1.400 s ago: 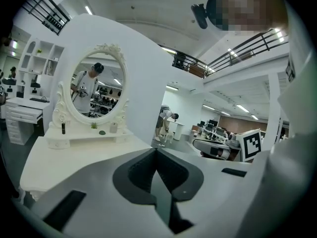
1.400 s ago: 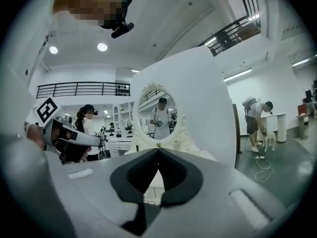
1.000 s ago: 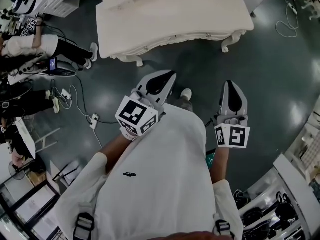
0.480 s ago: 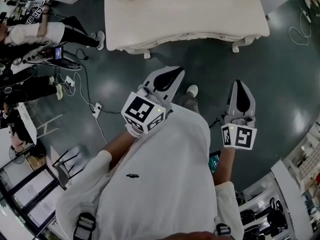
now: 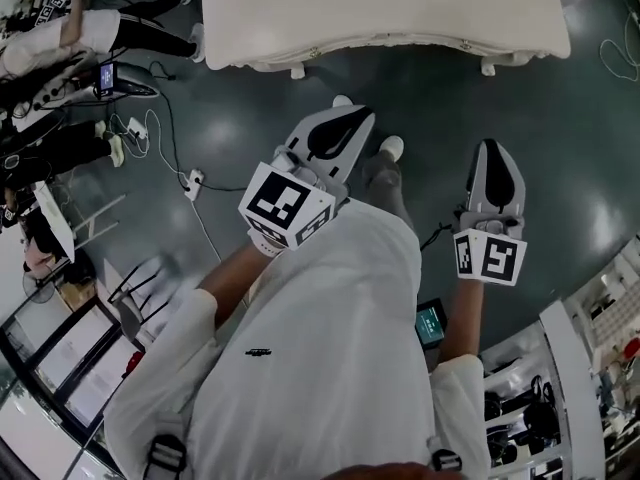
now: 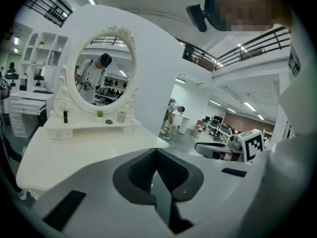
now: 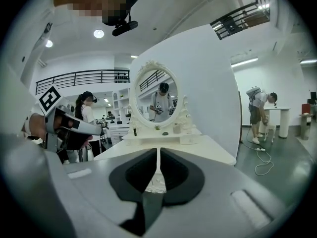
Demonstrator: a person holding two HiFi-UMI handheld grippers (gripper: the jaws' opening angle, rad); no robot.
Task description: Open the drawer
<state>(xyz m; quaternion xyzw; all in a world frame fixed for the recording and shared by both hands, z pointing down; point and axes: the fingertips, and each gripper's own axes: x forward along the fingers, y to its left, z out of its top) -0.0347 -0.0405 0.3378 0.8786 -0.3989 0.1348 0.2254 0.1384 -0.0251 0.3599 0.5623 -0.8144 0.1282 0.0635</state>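
A white dressing table (image 5: 400,8) with a carved front edge stands ahead of me on the dark floor. Its oval mirror (image 6: 101,73) rises from a small stand at the back. I cannot make out a drawer front clearly. My left gripper (image 5: 338,128) hangs in the air short of the table, its jaws closed together and empty in the left gripper view (image 6: 154,151). My right gripper (image 5: 497,163) is beside it, also short of the table. Its jaws (image 7: 159,152) have just been opening to a thin slit with nothing between them. The carved apron (image 7: 157,182) shows through that slit.
Cables and a power strip (image 5: 195,180) lie on the floor at the left, near seated people (image 5: 60,48). A folding chair (image 5: 140,288) stands at lower left and shelving (image 5: 560,388) at lower right. Another person (image 7: 258,113) stands beyond the table's right end.
Both grippers have moved forward toward the dressing table and sunk a little. The table has slid up in the head view, and a shoe has stepped forward.
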